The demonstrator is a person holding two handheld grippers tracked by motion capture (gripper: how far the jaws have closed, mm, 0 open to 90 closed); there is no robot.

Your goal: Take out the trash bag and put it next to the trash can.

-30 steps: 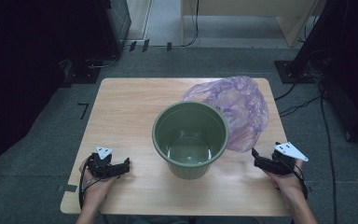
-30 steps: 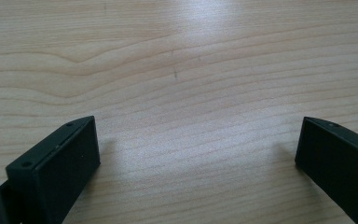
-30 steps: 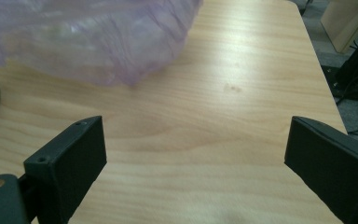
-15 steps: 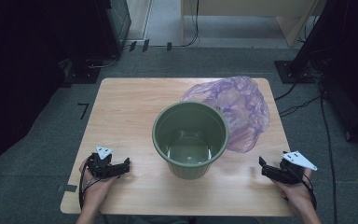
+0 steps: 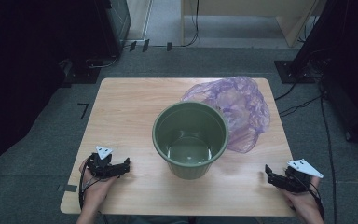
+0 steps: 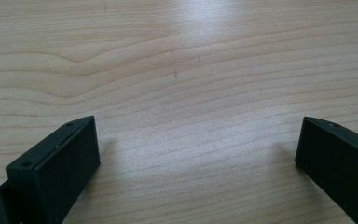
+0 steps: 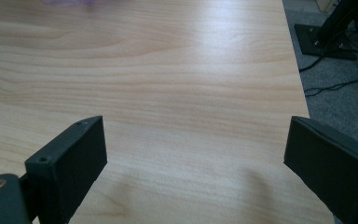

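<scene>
A green plastic bucket (image 5: 189, 138) stands upright and empty in the middle of the wooden table (image 5: 130, 107). Behind it to the right lies a crumpled purple plastic bag (image 5: 238, 109), touching the bucket's rim. My left gripper (image 5: 125, 164) rests low over the table's front left, held by a hand, its jaws wide apart with bare wood between them (image 6: 196, 144). My right gripper (image 5: 267, 172) hangs at the front right corner near the table edge, jaws also wide apart over bare wood (image 7: 193, 149).
The table's right edge (image 7: 303, 93) runs close to my right gripper, with grey carpet and black cables (image 7: 340, 51) beyond. Dark equipment stands (image 5: 307, 56) and cables lie on the floor behind the table. A strip of the purple bag (image 7: 70, 2) shows at the right gripper view's top.
My right gripper has drawn back toward the front right corner and slightly outward. The left gripper, bucket and bag have stayed put.
</scene>
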